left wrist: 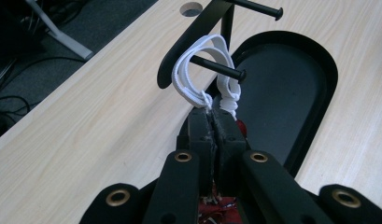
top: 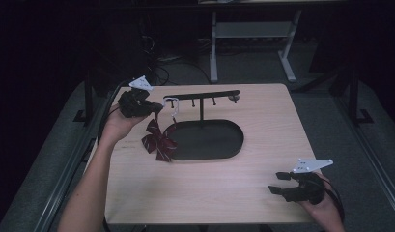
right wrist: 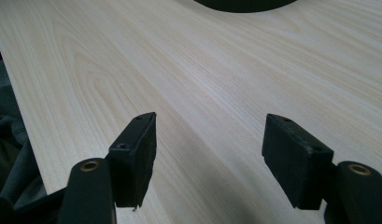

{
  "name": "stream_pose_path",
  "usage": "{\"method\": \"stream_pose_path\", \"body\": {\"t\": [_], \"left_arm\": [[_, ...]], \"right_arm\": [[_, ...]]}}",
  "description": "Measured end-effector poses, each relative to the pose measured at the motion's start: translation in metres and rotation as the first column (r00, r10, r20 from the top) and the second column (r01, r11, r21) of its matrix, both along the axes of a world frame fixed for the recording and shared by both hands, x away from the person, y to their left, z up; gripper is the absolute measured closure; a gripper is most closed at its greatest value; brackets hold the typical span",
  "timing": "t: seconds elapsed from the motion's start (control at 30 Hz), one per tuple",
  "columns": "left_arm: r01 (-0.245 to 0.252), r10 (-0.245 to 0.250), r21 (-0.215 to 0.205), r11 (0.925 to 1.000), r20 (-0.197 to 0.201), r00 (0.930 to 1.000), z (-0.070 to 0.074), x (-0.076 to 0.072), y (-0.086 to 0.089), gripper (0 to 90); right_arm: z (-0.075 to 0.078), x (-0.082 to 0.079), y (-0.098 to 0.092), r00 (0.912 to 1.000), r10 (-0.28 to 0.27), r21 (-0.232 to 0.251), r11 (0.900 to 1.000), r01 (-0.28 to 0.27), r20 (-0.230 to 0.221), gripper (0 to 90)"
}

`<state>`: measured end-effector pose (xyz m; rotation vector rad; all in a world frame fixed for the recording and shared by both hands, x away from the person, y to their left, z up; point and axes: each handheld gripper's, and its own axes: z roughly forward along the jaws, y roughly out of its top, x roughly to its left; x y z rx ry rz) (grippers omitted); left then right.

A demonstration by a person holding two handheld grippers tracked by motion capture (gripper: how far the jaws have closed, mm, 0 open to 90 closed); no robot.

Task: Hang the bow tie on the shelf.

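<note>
Pale wood grain covered the bench (top: 209, 193); on it stood a black stand (top: 201, 96) with a curved top bar, small pegs and an oval tray base (top: 219, 140); the stand sat toward the far middle of the bench.

At the far left, the left gripper (top: 154, 107) was held by the person's left hand (top: 119, 123) just beside the left end of the bar; in the left gripper view its fingers (left wrist: 201, 128) were pressed together, pinching the white elastic loop (left wrist: 198, 70) at its lower end; the loop passed around a black peg (left wrist: 219, 67) jutting from the bar; a dark red bow (top: 159, 140) with light edging hung below the gripper, over the left rim of the tray base, and whether it touched the bench could not be told; a scrap of red showed beneath the fingers in the left gripper view.

Near the front right corner, well apart from the stand, the right gripper (top: 278, 182) was held in the right hand (top: 320, 205) low over the bench; its fingers (right wrist: 135, 149) stood wide apart with nothing between them but bare wood; the edge of the tray base showed at the top of the right gripper view.
</note>
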<state>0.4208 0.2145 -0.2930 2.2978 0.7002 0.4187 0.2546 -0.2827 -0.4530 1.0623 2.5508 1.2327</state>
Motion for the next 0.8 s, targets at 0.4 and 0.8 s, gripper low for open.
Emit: {"method": "stream_pose_path", "body": {"t": [0.4,0.8], "left_arm": [[-0.011,0.011,0.01,0.9999,-0.001,0.9999,-0.0028,0.0038,-0.0012,87.7],[-0.008,0.008,0.013,0.9999,-0.002,1.0,-0.0032,0.003,-0.0014,87.3]], "right_arm": [[-0.0001,0.0,-0.0007,1.0,-0.002,0.002,1.0,0.002,0.0,34.8],[-0.0005,0.0007,-0.0003,1.0,-0.002,0.005,1.0,0.002,-0.003,34.8]]}}
